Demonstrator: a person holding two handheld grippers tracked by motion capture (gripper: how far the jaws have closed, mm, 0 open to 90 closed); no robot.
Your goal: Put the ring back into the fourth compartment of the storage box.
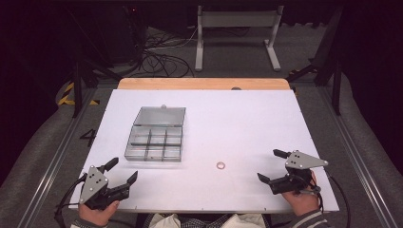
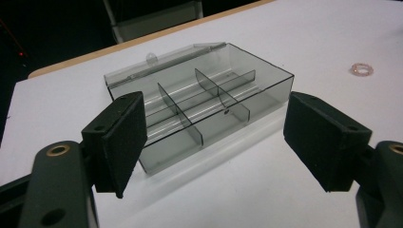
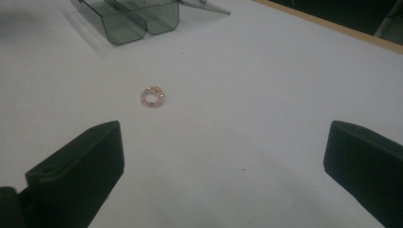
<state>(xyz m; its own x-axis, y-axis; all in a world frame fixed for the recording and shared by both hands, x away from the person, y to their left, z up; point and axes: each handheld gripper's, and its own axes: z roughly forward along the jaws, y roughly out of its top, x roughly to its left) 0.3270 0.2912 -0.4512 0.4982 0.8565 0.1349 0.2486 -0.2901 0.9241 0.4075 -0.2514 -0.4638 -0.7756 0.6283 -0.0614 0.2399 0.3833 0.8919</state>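
Underneath, white table (image 1: pixel 247 123) on grey floor (image 1: pixel 43 142), dark surroundings.

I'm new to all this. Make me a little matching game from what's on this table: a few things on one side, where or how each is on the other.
Things:
1. box
2. ring
3. left tool
4. right tool

Descriptions:
A. small and pinkish, lying alone on the white table
B. open, at the near right corner
C. smoky clear plastic, lid back, compartments showing
D. open, at the near left corner

Pairs: 1-C, 2-A, 3-D, 4-B
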